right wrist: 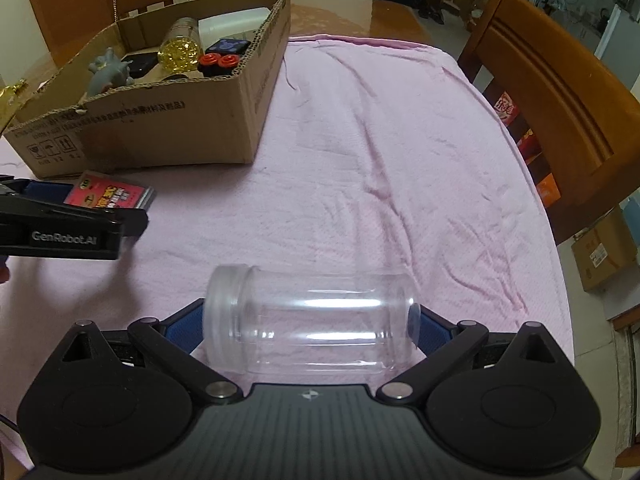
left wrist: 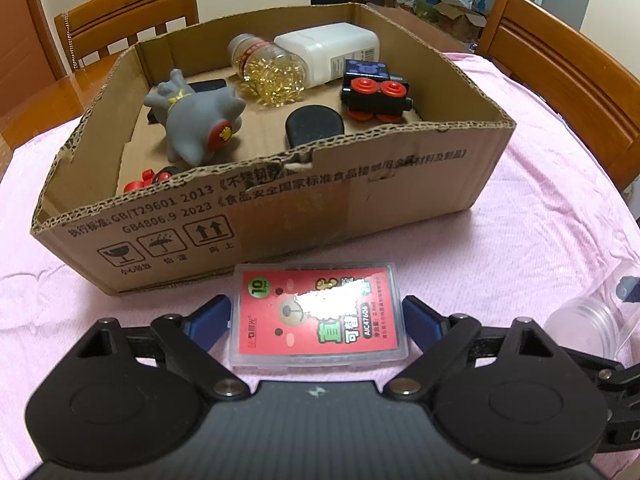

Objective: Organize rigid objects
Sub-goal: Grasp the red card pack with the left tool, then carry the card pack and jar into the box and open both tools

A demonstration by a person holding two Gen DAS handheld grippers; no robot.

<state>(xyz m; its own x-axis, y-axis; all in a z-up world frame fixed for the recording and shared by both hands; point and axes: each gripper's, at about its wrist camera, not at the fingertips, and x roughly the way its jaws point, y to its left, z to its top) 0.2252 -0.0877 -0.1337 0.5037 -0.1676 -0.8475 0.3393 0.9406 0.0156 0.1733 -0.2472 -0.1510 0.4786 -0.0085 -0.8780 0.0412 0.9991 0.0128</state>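
My left fingers (left wrist: 224, 314) straddle the flat card case (left wrist: 318, 314), not gripping; right fingers (right wrist: 180, 330) bracket the clear jar (right wrist: 312, 328) end to end, contact unclear.

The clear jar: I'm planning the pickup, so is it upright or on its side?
On its side: the clear jar lies on the pink cloth, lid pointing left.

A pink cloth (right wrist: 400, 160), wrinkled in long creases, covers the near part of a glossy wooden table (right wrist: 344, 20). Wooden chairs stand around it: one at the far left (left wrist: 128, 20), another on the right (right wrist: 552, 92). Beyond the right chair a cardboard carton (right wrist: 604, 252) sits on the floor, with red packaging (right wrist: 508, 112) near the chair's seat.
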